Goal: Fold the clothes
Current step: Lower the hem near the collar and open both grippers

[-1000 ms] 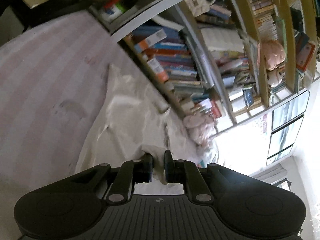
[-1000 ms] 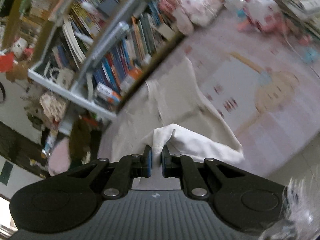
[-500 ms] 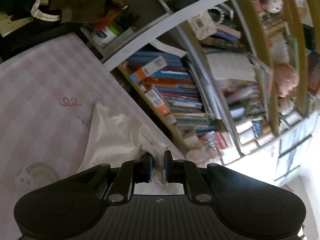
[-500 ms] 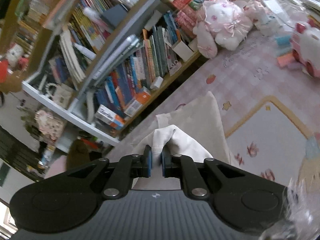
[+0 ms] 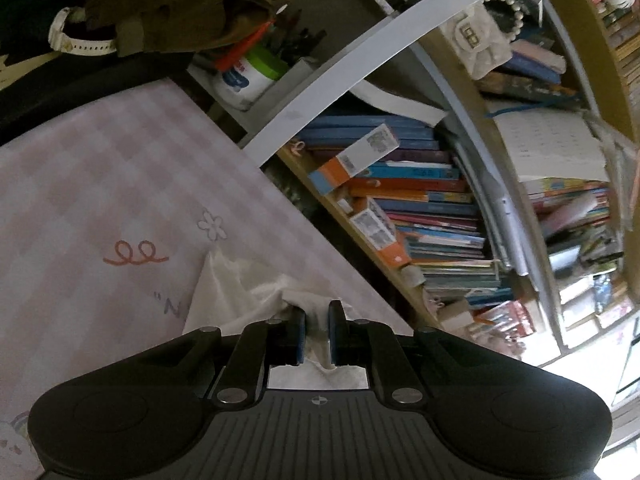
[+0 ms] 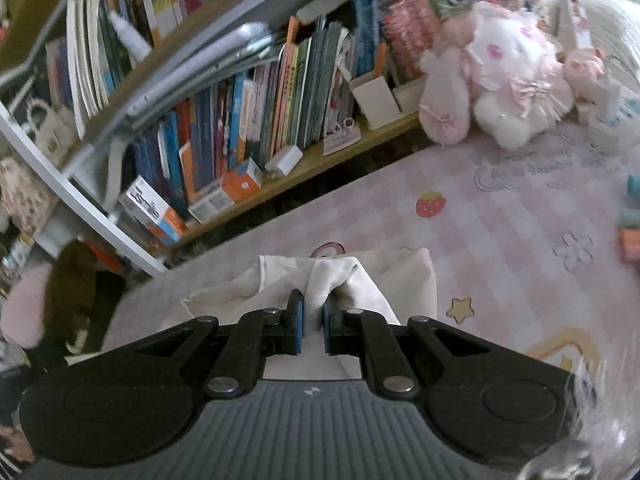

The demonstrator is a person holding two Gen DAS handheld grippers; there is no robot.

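Observation:
A cream-white garment lies bunched on the pink checked play mat. My left gripper is shut on a fold of it, low over the mat, near the bookshelf. In the right wrist view the same garment spreads ahead of my right gripper, which is shut on another bunched edge. Most of the cloth is hidden under both grippers' bodies.
A low bookshelf packed with books runs along the mat's far edge, also in the right wrist view. Pink plush toys sit at the right by the shelf. Small toy blocks lie at the right edge.
Both grippers, still shut on the garment, have moved forward toward the bookshelf and lower to the mat. Less cloth shows ahead of them, and the shelf looks much nearer.

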